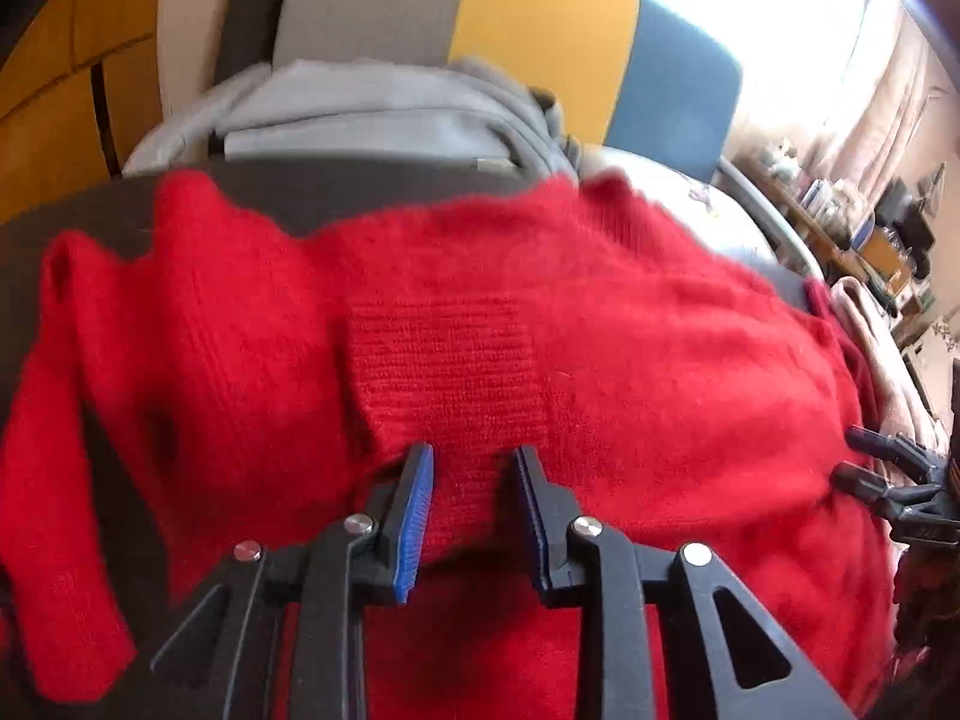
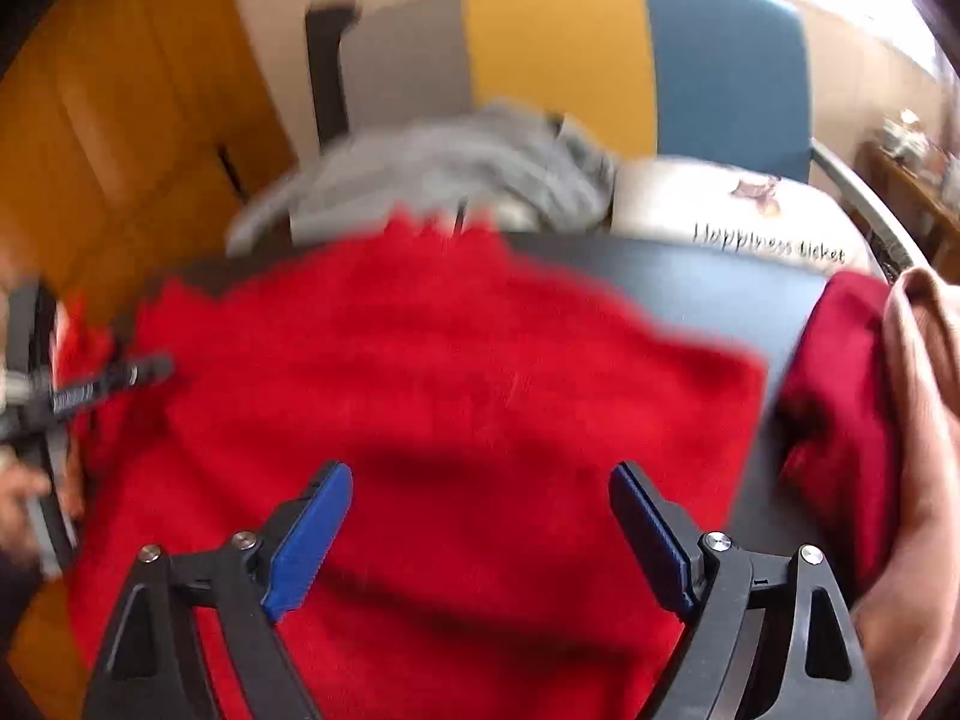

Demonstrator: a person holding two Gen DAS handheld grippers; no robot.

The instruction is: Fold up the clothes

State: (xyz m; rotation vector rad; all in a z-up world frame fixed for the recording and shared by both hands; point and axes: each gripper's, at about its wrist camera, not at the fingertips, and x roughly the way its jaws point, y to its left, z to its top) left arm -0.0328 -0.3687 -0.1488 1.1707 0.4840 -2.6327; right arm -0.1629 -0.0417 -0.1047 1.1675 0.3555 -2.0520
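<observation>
Red knit sweater (image 1: pixel 480 324) stretched nine-to-three before you, your left gripper (image 1: pixel 474 462) half-open astride its near fold, your right gripper (image 2: pixel 480 480) wide and empty above.

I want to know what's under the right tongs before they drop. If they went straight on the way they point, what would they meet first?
Most likely the red sweater: the right tongs stand open above it with nothing between them, and the knit fills the view ahead. The picture is blurred, so depth is uncertain.
</observation>
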